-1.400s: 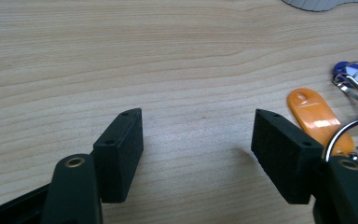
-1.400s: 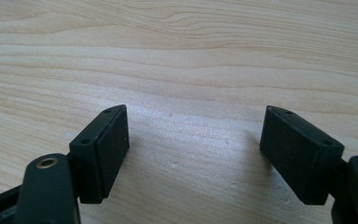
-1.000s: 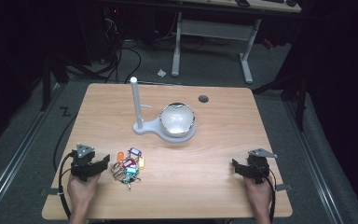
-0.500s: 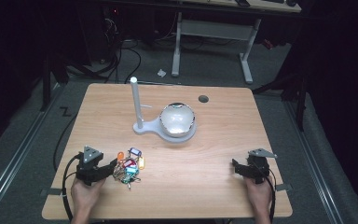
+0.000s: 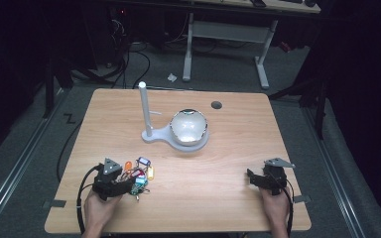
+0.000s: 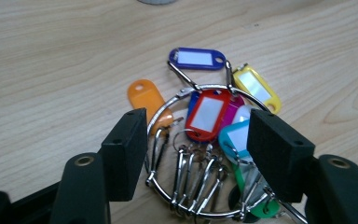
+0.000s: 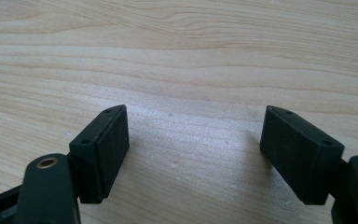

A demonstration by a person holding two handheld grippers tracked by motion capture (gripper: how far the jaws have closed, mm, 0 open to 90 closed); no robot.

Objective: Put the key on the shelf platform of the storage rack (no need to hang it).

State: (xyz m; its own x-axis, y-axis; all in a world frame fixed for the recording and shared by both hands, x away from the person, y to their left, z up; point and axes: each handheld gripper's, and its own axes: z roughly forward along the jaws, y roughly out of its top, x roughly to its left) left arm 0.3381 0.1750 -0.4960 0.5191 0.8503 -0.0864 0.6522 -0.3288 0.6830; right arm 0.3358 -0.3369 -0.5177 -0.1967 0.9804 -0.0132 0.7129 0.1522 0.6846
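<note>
From the high view I'm bringing the left gripper [image 5: 129,184] in on the bunch of key tags [image 5: 139,174], which is lying near the front left of the table [image 5: 228,148], well in front of the white stand [image 5: 151,131] with its upright post and the shiny dome [image 5: 189,126] on its base. The right gripper [image 5: 256,179] is just sitting way off to the right of the bunch, doing nothing.

In the left gripper view the jaws are standing spread with the metal ring [image 6: 168,116] between them, not pinching yet; they've just been easing in a touch. The red tag [image 6: 208,114], teal tag [image 6: 233,137] and the little clips [image 6: 191,172] are lying inside the gap, while the orange tag [image 6: 145,98], blue tag [image 6: 196,58] and yellow tag [image 6: 256,86] are fanning out beyond the ring. If I'm doing this right, I'm going lower and closing on the ring wire itself, not on a loose tag, otherwise I reckon the bunch is swinging or slipping out.

In the right gripper view the jaws are wide apart over bare wood, nothing between them.

Surface is pale wood grain, flat, with a small round hole [image 5: 216,105] behind the dome. The room around the table is dark: grey floor, cables, and another desk frame [image 5: 223,44] farther back.
</note>
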